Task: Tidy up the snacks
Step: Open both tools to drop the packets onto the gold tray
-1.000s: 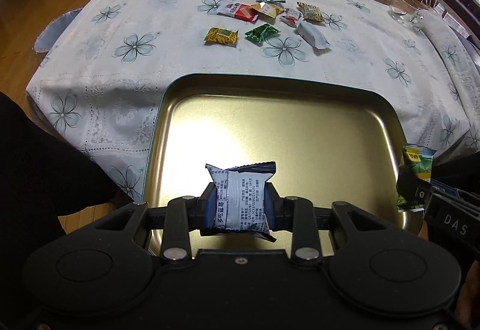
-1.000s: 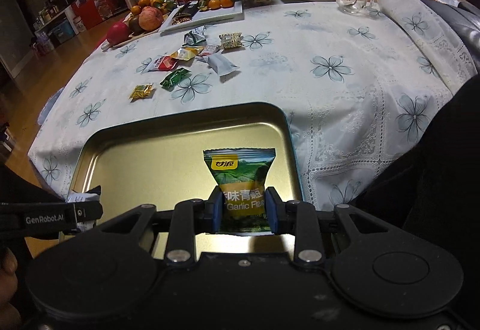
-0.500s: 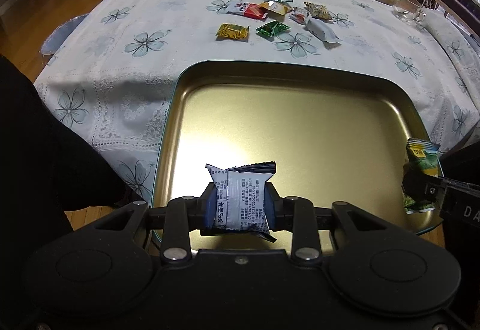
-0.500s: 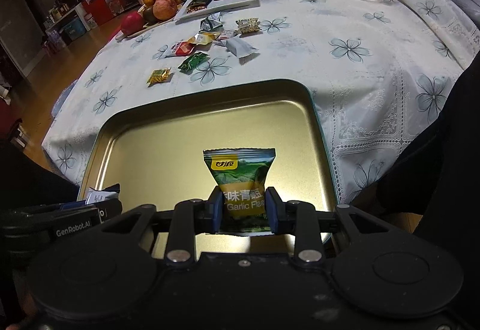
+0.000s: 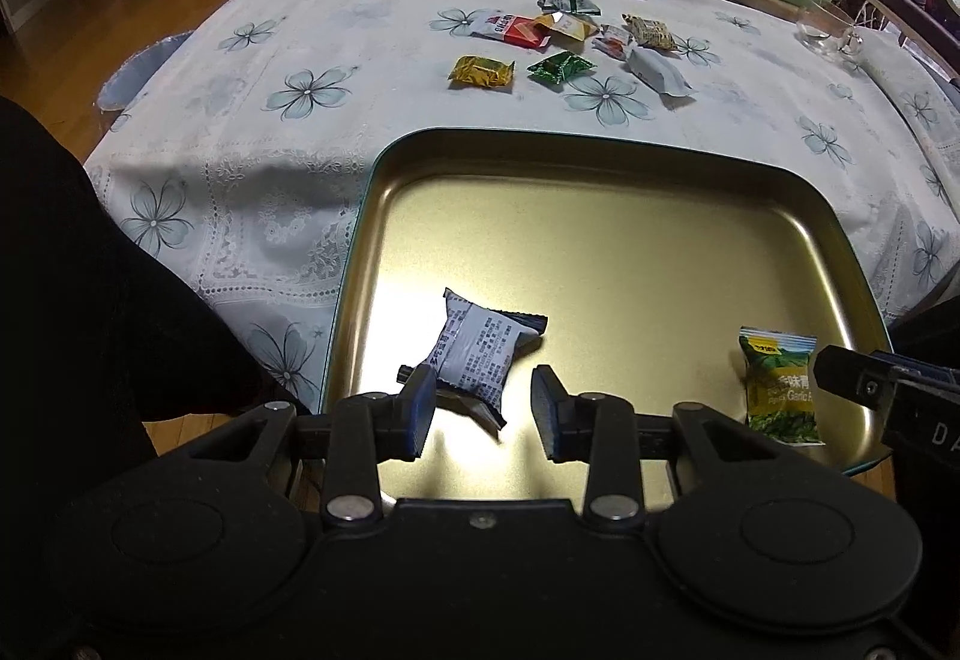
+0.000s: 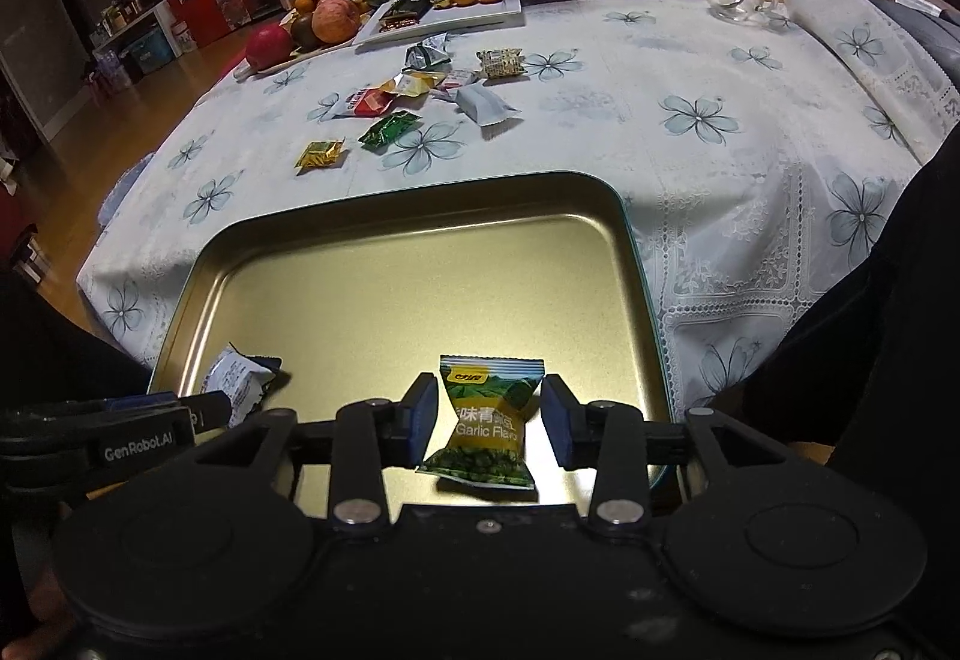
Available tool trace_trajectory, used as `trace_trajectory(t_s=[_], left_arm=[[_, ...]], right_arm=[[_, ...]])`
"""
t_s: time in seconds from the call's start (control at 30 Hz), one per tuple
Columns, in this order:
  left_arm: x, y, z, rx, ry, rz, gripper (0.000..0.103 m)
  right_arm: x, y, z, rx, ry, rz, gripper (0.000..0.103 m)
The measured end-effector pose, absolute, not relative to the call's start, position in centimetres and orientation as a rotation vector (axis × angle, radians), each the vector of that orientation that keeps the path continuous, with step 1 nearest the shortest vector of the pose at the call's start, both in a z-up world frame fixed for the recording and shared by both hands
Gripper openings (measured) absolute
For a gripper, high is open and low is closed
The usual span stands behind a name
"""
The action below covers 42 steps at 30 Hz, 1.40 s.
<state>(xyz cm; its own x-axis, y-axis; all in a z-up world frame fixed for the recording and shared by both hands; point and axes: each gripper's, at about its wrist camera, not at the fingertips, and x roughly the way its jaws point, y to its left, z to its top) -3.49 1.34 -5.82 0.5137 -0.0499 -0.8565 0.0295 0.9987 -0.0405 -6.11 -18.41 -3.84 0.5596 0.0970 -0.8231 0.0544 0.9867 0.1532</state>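
Rt wrist — green snack pkt [image 6: 483, 423], crinkled ends.

Both tools point steeply down, side by side. The left tool [image 5: 483, 408] has just been opening, its jaws standing apart with neither pad pressing. The right tool [image 6: 486, 417] has just been opening too, gaps showing at both of its pads [image 6: 420, 414]

Wrist cams angled down, close — share tray [image 5: 600, 153].
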Motion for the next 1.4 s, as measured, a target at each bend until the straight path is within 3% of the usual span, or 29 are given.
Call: trace_trajectory(t_s=[1.4], left_arm=[[-2.83,1.07,-5.44,0.006,1.168,-0.059,0.045]], right_arm=[[-5.16,-18.39,-4.56,0.193,1.086,-0.003,0.044]])
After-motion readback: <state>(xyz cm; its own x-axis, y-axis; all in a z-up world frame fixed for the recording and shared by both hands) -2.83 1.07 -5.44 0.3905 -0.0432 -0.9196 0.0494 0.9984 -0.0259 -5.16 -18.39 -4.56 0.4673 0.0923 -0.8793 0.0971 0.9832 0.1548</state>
